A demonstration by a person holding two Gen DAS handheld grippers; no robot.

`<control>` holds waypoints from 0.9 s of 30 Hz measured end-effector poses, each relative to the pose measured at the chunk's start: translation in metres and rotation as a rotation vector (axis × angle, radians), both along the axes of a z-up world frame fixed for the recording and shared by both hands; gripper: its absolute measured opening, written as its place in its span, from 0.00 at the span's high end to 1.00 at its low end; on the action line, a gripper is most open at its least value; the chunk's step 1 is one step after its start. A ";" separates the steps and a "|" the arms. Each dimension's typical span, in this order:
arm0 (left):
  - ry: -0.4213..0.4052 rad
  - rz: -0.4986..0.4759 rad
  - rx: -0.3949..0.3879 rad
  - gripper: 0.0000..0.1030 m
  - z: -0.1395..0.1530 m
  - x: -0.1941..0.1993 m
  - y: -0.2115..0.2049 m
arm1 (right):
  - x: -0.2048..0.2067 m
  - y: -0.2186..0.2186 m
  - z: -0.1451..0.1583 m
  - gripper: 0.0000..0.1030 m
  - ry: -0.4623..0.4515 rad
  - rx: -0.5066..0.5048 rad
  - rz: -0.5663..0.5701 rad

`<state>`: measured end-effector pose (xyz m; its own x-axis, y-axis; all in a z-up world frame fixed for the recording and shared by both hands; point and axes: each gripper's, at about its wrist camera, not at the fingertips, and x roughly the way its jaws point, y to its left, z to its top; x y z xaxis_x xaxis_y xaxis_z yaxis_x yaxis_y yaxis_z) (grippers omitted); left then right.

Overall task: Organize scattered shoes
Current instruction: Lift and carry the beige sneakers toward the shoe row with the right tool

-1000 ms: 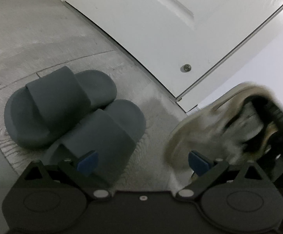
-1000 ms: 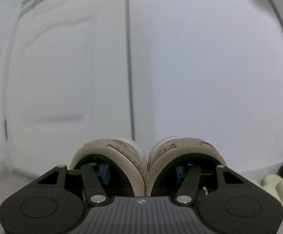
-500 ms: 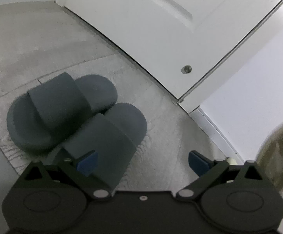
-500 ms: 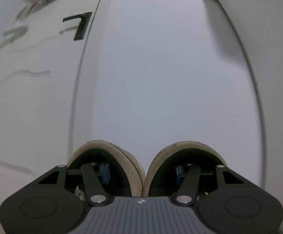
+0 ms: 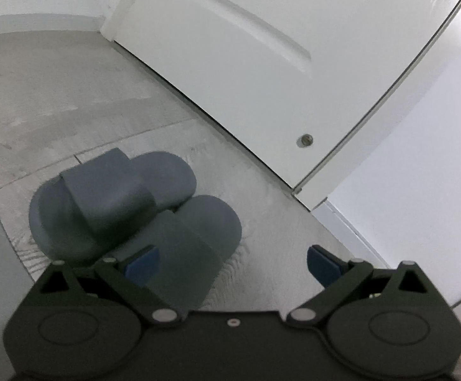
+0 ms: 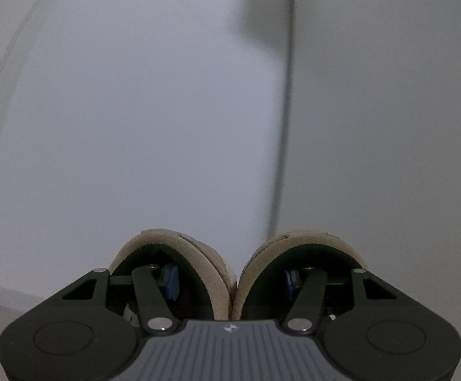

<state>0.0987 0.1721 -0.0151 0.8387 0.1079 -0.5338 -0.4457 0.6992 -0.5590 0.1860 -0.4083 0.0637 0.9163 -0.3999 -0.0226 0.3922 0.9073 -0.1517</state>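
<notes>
- Slippage is our main worry: our right gripper (image 6: 232, 281) pinches both beige shoes (image 6: 179, 254) by their touching inner walls, one finger inside each, so a jolt could drop one.
- Our left gripper (image 5: 232, 262) hangs wide open and empty above the floor (image 5: 71, 101).
- Grey slides (image 5: 128, 203) lie paired at ten o'clock of it, by the door (image 5: 262, 57), possibly crowding any set-down there.
- Ahead of the right gripper we see only bare wall (image 6: 135, 111); the landing spot is hidden.

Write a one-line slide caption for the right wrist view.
Right claw pinching a pair of tan shoes together by their inner sides, facing a white wall.
</notes>
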 end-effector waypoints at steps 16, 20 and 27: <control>0.060 0.035 0.147 0.02 0.020 0.017 -0.019 | -0.003 -0.164 -0.045 0.48 0.137 0.068 -0.162; 0.083 -0.003 0.219 0.02 0.024 0.028 -0.032 | 0.009 -0.172 -0.048 0.48 0.157 0.020 -0.110; 0.074 -0.025 0.242 0.02 0.025 0.037 -0.042 | 0.058 -0.185 -0.049 0.48 0.219 0.044 0.031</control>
